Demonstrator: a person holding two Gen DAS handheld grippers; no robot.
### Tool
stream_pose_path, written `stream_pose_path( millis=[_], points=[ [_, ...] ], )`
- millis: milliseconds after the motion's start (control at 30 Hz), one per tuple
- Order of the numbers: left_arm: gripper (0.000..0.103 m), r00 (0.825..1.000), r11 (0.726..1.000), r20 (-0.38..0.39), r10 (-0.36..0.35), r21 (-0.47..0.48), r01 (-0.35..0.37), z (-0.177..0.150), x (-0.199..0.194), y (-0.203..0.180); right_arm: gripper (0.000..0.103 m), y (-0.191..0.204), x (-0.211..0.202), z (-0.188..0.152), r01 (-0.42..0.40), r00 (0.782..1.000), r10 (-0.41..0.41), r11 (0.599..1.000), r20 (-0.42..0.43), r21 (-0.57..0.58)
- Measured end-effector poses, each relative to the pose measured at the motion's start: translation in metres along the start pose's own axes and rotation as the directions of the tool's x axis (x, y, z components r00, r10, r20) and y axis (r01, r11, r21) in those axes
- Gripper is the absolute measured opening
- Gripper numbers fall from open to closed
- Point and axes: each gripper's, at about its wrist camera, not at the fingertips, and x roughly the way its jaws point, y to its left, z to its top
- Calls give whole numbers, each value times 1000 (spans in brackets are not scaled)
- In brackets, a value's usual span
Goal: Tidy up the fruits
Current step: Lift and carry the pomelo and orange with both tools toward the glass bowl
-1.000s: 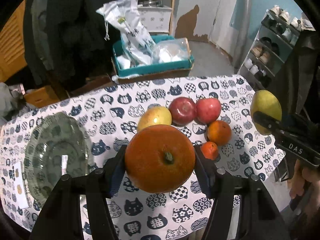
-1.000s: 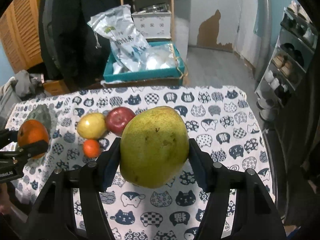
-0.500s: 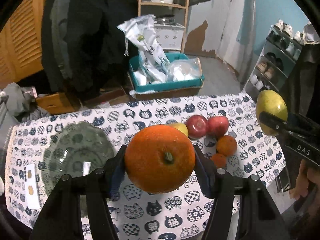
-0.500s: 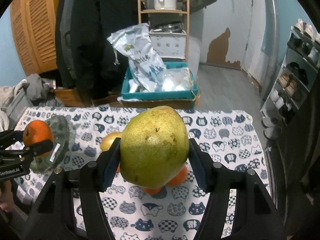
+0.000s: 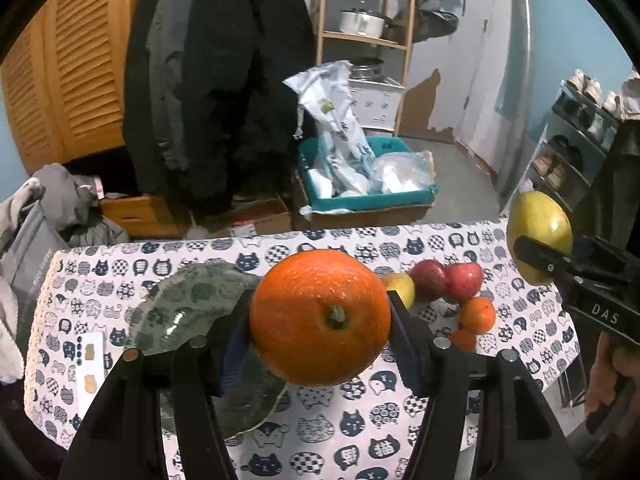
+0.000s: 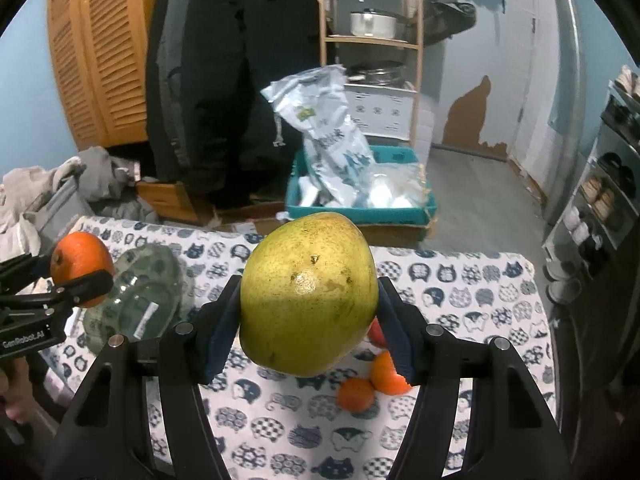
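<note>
**A:** Orange rind fills the left wrist view: the left gripper (image 5: 320,316) pinches a large orange (image 5: 320,316) above the near edge of the desk (image 5: 400,424), over a cat-print cloth. Which step is this?

**B:** A carry, by the look of it. The right gripper (image 6: 308,296) clamps a yellow-green pear (image 6: 308,296) in the same way, both fruits held clear of the cloth. The likely target is the green glass plate (image 5: 180,312) near the desk's left edge, and it appears empty.

**A:** What does the next move call for?

**B:** Probably swinging each fruit over the plate, lowering it onto the glass, then spreading the pads. Round fruit could roll off a shallow dish.

**A:** And the rest?

**B:** Two red apples (image 5: 444,280), a yellow apple (image 5: 400,288) and small tangerines (image 5: 476,314) sit bunched toward the right edge, still to sort. A white card (image 5: 90,368) lies by the plate. Beyond the far edge, a teal box (image 5: 368,196) of bags stands on the floor. Nothing blocks the plate.
</note>
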Motion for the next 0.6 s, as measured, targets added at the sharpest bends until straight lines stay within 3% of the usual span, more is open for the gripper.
stream_pose_path(
  millis=[600],
  points=[
    [64,995,988,-19,99,-120,-100,-7,-2,87,65,101,44,31,-125,992,122,988,-33,-92]
  ],
)
